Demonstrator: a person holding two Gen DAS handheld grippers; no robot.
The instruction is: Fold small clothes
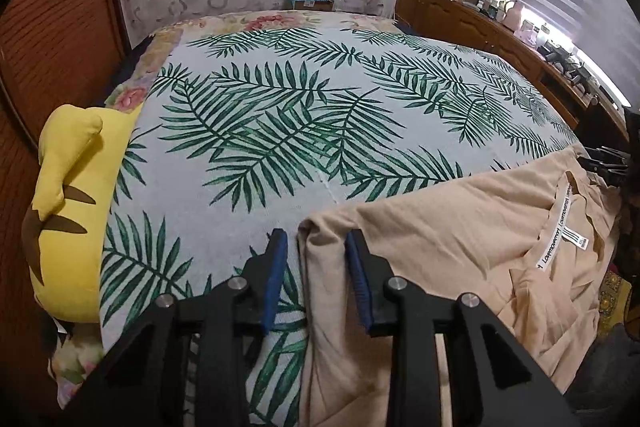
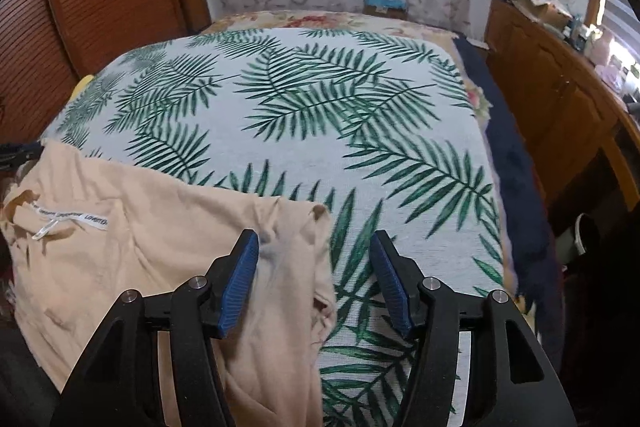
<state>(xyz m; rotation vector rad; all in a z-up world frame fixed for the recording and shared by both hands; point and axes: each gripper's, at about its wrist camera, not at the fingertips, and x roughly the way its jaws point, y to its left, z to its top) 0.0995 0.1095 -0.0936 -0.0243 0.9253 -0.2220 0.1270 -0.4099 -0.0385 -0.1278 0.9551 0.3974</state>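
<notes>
Peach cotton garment [image 1: 460, 251] lies at the near edge of the palm-leaf bedspread [image 1: 280, 107], lower right in the left view. Left gripper [image 1: 316, 243] straddles its folded edge, narrowly parted, pads not pressing; right gripper [image 2: 314, 243] stands wider, cloth loose between. Next: pinch both corners. Garment's near hem is cut off.

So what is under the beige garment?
The beige garment lies on the palm-leaf cover, which shows all around its far and side edges. Whether anything else sits beneath the garment cannot be seen, because the fabric covers that part.
</notes>
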